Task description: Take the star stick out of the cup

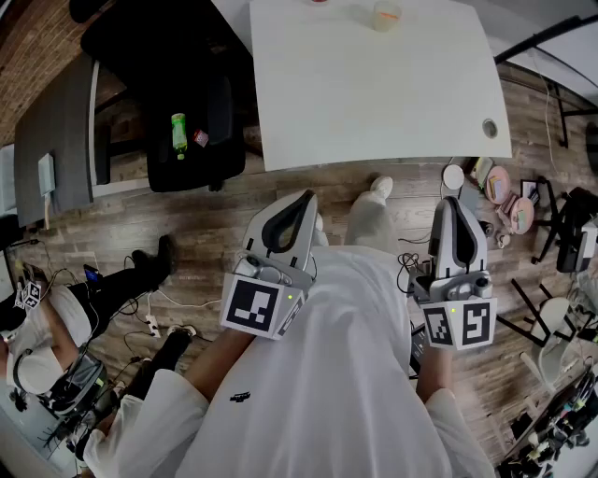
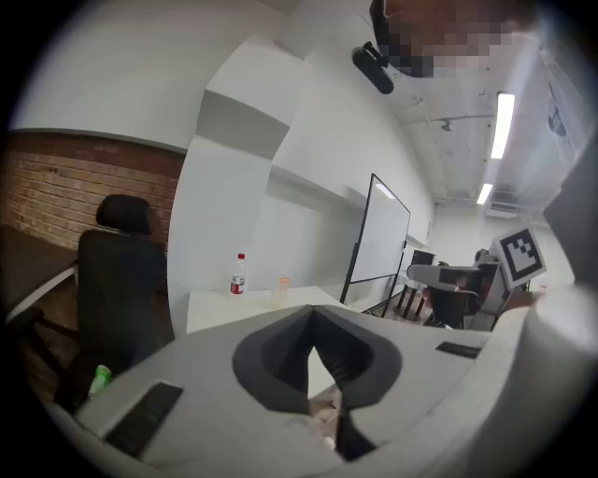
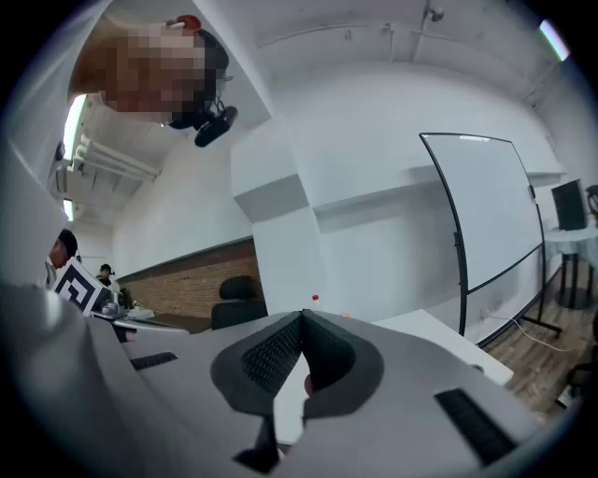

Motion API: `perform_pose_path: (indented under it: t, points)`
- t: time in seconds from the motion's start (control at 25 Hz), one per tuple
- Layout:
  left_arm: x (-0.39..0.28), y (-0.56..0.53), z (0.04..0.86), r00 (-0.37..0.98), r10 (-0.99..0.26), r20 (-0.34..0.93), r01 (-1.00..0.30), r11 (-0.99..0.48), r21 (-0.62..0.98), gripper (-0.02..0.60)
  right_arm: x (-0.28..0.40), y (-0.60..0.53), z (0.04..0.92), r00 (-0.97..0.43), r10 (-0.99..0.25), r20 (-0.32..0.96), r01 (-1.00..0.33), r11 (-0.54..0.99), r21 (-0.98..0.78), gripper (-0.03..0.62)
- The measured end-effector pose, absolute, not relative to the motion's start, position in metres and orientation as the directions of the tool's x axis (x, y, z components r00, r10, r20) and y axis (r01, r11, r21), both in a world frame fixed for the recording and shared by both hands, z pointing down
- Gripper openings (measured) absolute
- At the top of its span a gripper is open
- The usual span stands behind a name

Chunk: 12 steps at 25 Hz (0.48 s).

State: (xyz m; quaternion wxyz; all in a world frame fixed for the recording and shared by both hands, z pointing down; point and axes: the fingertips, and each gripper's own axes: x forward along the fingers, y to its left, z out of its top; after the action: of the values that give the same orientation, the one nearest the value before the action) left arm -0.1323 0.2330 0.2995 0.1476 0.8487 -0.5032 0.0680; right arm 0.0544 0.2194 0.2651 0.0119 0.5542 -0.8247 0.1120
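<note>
Cup (image 1: 386, 16) upright on white table (image 1: 374, 93), star stick's direction too small to tell

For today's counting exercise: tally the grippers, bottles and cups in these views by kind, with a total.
Grippers: 2 (left gripper, right gripper)
Bottles: 2 (red-capped bottle on the white table, green bottle on the black chair)
Cups: 1 (cup on the white table)
Total: 5

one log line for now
task: not started | left gripper: shut, empty | right gripper: shut, empty | cup: on table, far edge
</note>
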Motion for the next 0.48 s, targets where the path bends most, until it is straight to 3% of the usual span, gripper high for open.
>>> perform_pose_path:
  t: [0.24, 0.48]
  points:
    - [-0.139, 0.274, 0.309, 0.469, -0.824, 0.318, -0.882, -0.454, 0.125, 0.006, 0.060, 0.265, 0.261, -0.382, -0.912, 0.151, -0.919, 0.357, -0.168, 0.003]
    - [-0.127, 0.283, 0.298, 0.452, -0.849, 0.272, -0.892, -0.432, 0.133, 0.006, 0.065, 0.288, 0.255, -0.397, -0.905, 0.152, -0.913, 0.374, -0.162, 0.003]
